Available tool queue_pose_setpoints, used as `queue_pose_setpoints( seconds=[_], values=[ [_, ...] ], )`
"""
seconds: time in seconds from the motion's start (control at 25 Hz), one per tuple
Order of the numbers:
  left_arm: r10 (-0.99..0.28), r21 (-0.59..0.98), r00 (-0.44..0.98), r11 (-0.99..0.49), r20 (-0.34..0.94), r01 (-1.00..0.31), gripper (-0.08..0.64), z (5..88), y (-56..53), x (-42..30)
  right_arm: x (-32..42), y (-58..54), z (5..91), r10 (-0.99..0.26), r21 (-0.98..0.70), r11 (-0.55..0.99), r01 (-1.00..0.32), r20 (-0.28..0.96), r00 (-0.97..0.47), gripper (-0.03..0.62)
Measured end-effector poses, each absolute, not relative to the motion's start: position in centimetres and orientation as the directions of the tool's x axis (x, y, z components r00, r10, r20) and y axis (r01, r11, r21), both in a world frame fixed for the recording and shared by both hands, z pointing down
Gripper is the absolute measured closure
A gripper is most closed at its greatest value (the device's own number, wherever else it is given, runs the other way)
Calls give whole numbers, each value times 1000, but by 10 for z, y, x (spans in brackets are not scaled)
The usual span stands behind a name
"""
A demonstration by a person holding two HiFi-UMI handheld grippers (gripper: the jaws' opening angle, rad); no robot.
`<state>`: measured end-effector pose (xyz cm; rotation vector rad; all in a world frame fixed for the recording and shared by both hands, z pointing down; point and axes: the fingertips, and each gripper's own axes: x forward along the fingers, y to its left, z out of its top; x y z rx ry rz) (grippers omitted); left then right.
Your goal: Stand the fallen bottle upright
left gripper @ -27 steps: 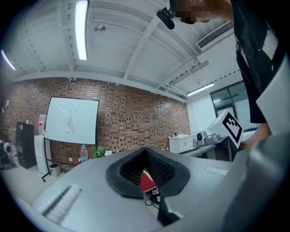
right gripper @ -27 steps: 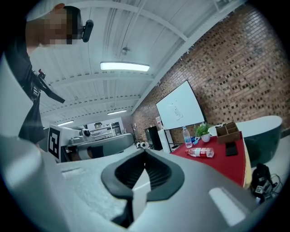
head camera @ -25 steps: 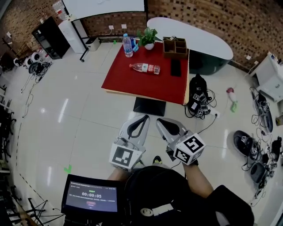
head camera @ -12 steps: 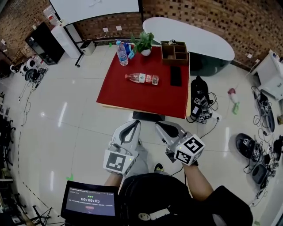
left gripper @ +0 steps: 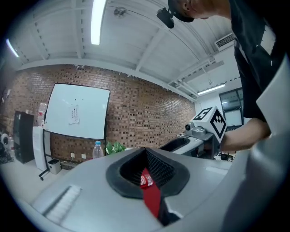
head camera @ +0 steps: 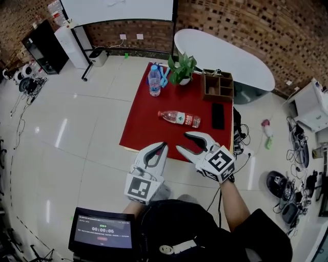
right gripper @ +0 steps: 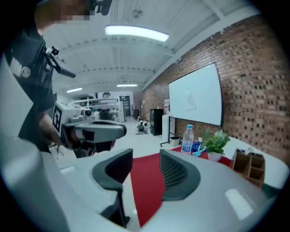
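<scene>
Nearest, the left gripper (head camera: 163,147) has its jaws together on nothing. The right gripper (head camera: 182,140), whose jaws have just been opening and stand partway apart and empty, hangs over the near edge of the red table (head camera: 143,120). The fallen bottle (head camera: 179,118) lies just beyond, nearer the right gripper, with its long axis across the approach and its cap to the left. The right gripper view misses it, showing only the upright bottle (right gripper: 187,138) and the plant (right gripper: 215,144) farther back.

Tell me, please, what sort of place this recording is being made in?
Probably an open office or lab room: a large white whiteboard stands before a red-brown brick wall, the glossy pale tiled floor is wide and open, and a red-topped square table stands in the middle.
</scene>
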<state>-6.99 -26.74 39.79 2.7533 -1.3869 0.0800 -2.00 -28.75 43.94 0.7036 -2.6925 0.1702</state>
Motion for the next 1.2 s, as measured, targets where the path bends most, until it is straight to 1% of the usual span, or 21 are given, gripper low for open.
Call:
queue_pose_setpoints(
  seconds=[0.04,0.12,0.2,0.28,0.48,0.6,0.68,0.76,0.84,0.88,1.0,1.08,1.2],
  values=[
    [-800,32,596,-595,74,-803,557,399,-278,-78,-29,-300,447,-433,20,883,-469,420,-798,385],
    [-800,39,595,-594,78,-804,557,401,-297,-92,-42,-329,467,-422,130,896,-424,544,-725,340],
    [-803,50,591,-588,78,-807,557,402,-312,-103,-49,-361,492,-435,249,896,-368,656,-617,329],
    [-806,67,586,-582,81,-810,557,406,-322,-109,-55,-393,523,-437,319,897,-305,738,-514,324],
    [-824,53,557,-554,109,-831,557,421,-340,-117,-71,-461,623,-369,339,929,-148,877,-309,324],
    [-848,55,518,-515,116,-855,557,424,-343,-123,-73,-477,676,-277,268,961,-71,939,-202,324],
    [-863,76,488,-482,129,-873,557,425,-341,-132,-79,-480,689,-241,236,971,-49,955,-175,322],
    [-872,86,468,-461,141,-883,557,427,-341,-139,-85,-482,685,-229,225,973,-42,957,-179,322],
    [-878,87,457,-449,140,-889,557,427,-341,-144,-87,-485,673,-246,238,969,-61,945,-216,324],
    [-882,89,452,-444,136,-892,557,425,-341,-146,-87,-487,661,-261,245,965,-94,932,-251,324],
    [-883,83,453,-446,120,-891,557,417,-345,-148,-80,-493,609,-314,226,941,-253,863,-396,324],
    [-875,72,471,-465,115,-882,557,414,-348,-141,-66,-496,573,-361,181,909,-375,790,-496,324],
    [-858,64,503,-499,108,-864,557,410,-350,-128,-37,-496,535,-431,93,851,-517,686,-586,324]
  ],
)
